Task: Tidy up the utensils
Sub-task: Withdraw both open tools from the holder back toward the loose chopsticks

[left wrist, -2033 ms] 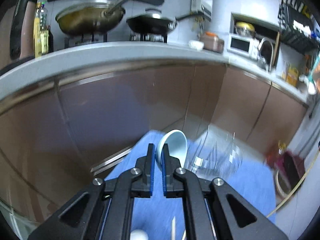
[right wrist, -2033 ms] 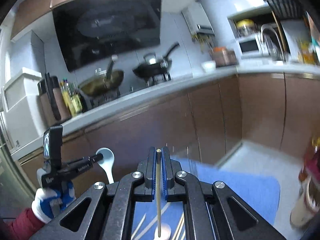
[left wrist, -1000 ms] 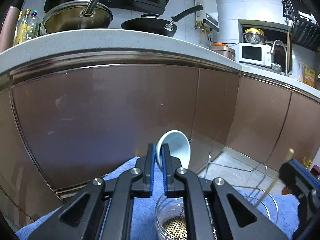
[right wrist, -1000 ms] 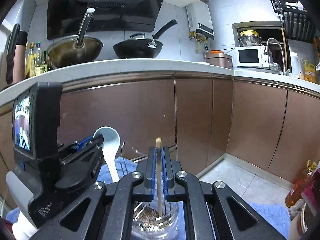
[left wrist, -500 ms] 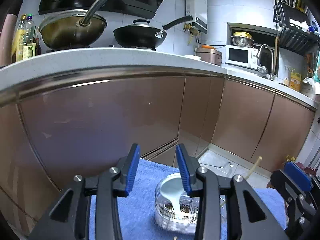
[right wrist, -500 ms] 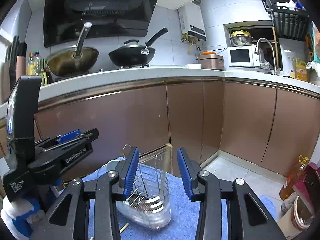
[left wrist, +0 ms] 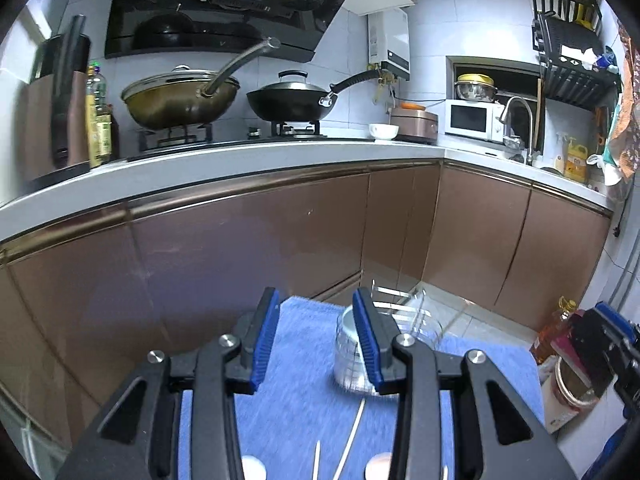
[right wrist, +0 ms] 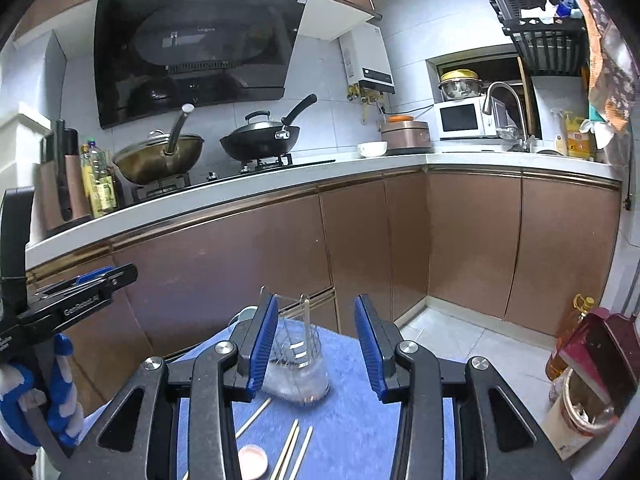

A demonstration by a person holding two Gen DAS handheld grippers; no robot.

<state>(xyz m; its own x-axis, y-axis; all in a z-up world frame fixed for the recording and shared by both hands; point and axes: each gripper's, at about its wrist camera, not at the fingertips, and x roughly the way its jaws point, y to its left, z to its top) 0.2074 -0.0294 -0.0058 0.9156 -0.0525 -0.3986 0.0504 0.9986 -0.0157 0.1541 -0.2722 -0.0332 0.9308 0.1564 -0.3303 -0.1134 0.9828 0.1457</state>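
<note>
A clear utensil holder with a wire frame (right wrist: 298,364) stands on the blue towel (right wrist: 352,412); it also shows in the left wrist view (left wrist: 356,360). A white spoon (left wrist: 347,322) and one chopstick (right wrist: 307,330) stand in it. Several loose chopsticks (right wrist: 290,448) lie on the towel in front, also in the left wrist view (left wrist: 352,436). My left gripper (left wrist: 316,336) is open and empty, just left of the holder. My right gripper (right wrist: 316,340) is open and empty, above and in front of the holder.
Small pale round dishes (right wrist: 253,456) lie on the towel near the chopsticks. Brown cabinets (right wrist: 360,240) stand behind the table. An oil bottle (right wrist: 568,340) and a bin (right wrist: 584,404) stand on the floor at right.
Both grippers held their utensils over the holder, then opened: the spoon and the chopstick dropped into it. Both grippers have since drawn back and up, empty.
</note>
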